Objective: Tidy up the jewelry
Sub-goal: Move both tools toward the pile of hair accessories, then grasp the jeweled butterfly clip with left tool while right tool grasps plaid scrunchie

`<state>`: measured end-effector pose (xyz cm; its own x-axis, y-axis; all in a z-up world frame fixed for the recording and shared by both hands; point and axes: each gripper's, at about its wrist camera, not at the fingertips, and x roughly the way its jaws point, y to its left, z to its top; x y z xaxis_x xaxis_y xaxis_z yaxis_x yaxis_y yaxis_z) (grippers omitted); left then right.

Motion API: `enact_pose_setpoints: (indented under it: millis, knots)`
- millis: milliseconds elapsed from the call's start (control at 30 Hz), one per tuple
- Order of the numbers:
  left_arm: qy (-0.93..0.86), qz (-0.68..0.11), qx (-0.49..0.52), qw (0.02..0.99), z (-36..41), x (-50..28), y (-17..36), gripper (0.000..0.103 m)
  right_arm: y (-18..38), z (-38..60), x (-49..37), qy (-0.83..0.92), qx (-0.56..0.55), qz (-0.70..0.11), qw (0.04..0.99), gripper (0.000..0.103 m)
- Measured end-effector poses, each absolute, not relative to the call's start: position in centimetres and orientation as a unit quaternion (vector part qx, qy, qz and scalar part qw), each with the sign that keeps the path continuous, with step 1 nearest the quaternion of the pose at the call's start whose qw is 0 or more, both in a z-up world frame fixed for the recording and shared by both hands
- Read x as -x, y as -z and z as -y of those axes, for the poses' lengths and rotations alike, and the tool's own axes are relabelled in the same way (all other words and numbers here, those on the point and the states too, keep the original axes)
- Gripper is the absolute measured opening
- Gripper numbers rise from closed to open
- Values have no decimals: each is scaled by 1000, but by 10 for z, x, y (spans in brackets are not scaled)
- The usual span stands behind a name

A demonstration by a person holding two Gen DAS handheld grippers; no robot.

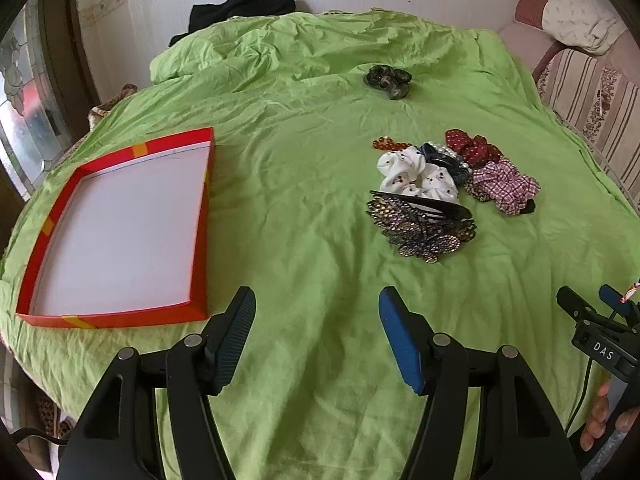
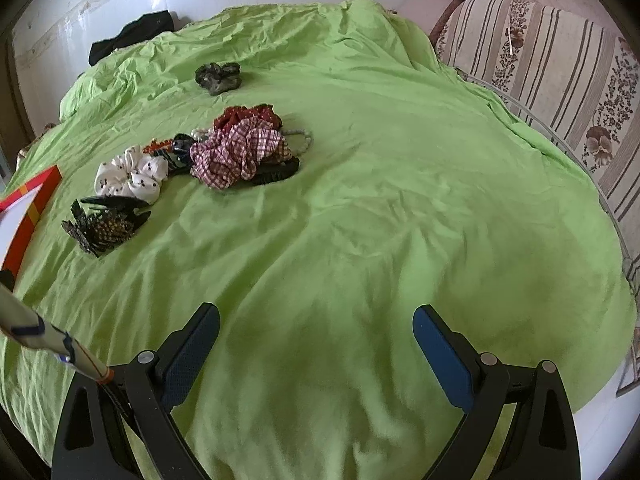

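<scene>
A pile of hair accessories lies on the green sheet: a white scrunchie, a red dotted scrunchie, a pink checked scrunchie, a jewelled butterfly clip and amber beads. A dark scrunchie lies apart, farther back. An empty red box lid with a white floor sits at the left. My left gripper is open and empty, short of the pile. My right gripper is open and empty, right of the pile; it also shows in the left wrist view.
A black garment lies at the far edge by the white wall. A striped floral sofa stands to the right. A pearl string lies behind the checked scrunchie. The red lid's corner shows at the left.
</scene>
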<state>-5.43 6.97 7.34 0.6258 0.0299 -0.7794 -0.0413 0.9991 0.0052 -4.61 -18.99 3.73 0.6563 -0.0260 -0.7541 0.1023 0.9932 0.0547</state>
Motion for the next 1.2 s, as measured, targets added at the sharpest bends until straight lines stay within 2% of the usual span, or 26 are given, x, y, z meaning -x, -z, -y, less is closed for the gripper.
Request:
enact_pose_setpoints:
  millis: [200,267,333,433,667,867,1000,1067,1133,1167,1200]
  knots:
    - [27,-440,32,897,-62,30,-76,63,-57,195,34,-2,-70,-372,925,99]
    - [49,-439,42,896,-58,18,-77,63,-61,201,24,-28,-97,-379,920,92]
    - [61,-442,45,894,-53,8,-74,63,-61,203,14,-46,-113,-392,912,81]
    - [88,-452,60,886,-44,-9,-64,63,-61,204,-2,-69,-124,-405,903,72]
    - [129,-469,113,867,-40,-43,-42,62,-63,204,-38,-81,-130,-401,903,72]
    - [156,-473,129,858,-34,-54,-35,47,-63,192,-67,-98,-126,-384,909,72]
    - [165,-471,130,857,-31,-56,-35,47,-55,180,-81,-106,-108,-391,908,71]
    - [167,-471,131,856,-30,-57,-34,46,-52,173,-84,-108,-92,-396,907,60]
    - [168,-470,131,856,-30,-58,-34,44,-47,169,-87,-113,-82,-408,902,28]
    - [168,-469,130,857,-29,-57,-35,39,-45,167,-88,-115,-82,-415,899,23]
    - [167,-469,128,858,-29,-57,-36,39,-45,167,-88,-117,-84,-418,897,13]
